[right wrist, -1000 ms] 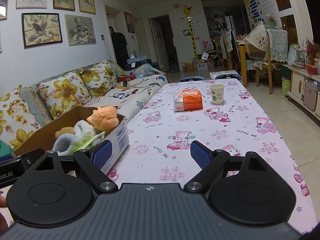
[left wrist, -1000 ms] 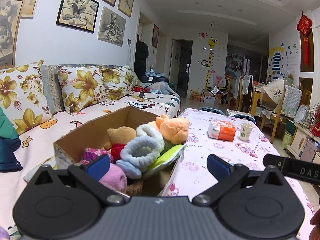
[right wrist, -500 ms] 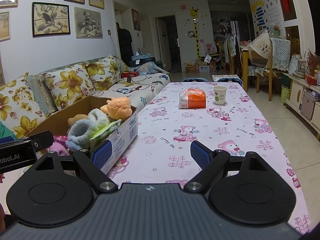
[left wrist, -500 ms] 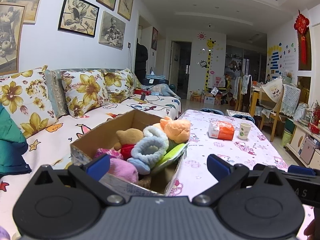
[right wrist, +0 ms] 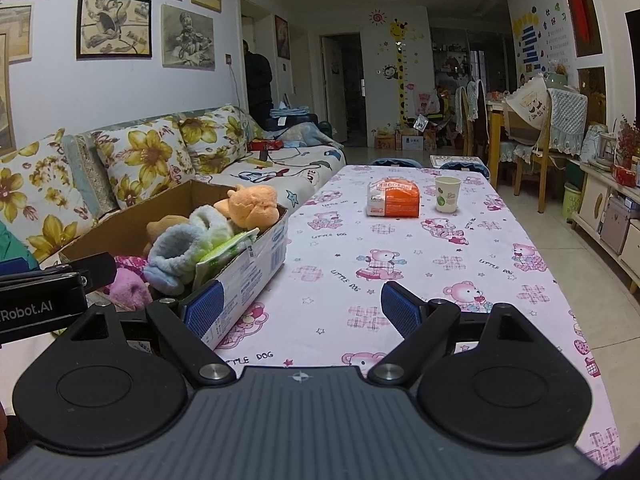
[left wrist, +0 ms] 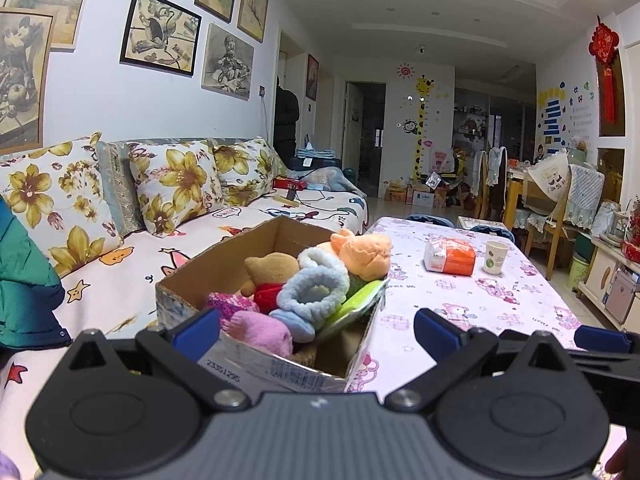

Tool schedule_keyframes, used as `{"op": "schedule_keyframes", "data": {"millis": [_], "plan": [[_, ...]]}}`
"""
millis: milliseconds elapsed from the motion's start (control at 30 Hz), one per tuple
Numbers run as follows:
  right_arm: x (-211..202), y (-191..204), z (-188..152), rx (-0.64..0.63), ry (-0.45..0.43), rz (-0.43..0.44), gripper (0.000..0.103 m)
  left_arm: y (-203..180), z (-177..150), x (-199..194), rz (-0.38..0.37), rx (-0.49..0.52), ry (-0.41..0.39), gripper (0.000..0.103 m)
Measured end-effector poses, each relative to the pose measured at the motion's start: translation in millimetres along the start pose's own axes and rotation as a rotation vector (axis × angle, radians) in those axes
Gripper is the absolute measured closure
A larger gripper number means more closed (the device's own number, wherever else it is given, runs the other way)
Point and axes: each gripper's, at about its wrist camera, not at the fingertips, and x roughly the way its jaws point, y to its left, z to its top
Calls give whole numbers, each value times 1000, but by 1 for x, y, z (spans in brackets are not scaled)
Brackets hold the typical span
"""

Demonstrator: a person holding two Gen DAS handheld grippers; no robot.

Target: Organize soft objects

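Observation:
A cardboard box (left wrist: 224, 256) (right wrist: 256, 264) stands at the table's left edge, filled with soft things: an orange plush (left wrist: 364, 254) (right wrist: 250, 206), a brown bear (left wrist: 272, 268), a pale blue fuzzy slipper (left wrist: 314, 290) (right wrist: 176, 250), pink knitted items (left wrist: 260, 330) and a green packet (left wrist: 352, 306). My left gripper (left wrist: 316, 330) is open and empty, just in front of the box's near wall. My right gripper (right wrist: 302, 306) is open and empty, above the tablecloth beside the box's right corner.
The table (right wrist: 440, 264) has a pink bear-print cloth. An orange tissue pack (right wrist: 394, 200) and a paper cup (right wrist: 447, 194) stand at its far end. A sofa (left wrist: 224, 216) with floral cushions runs along the left. Chairs (right wrist: 528, 148) stand to the right.
Both grippers have pulled back from the box and risen slightly; the box now sits farther off in both views. Both stay open and empty.

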Motion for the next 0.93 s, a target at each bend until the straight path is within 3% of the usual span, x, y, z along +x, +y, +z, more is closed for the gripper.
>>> {"op": "schedule_keyframes", "data": {"millis": [733,933], "plan": [[1,-1,-5,0,34,-3,0,-4,-12,12,6,17,21,1],[11,-18,-5,37,57,-9,0,-16,-13,24,-1,39,42,1]]}}
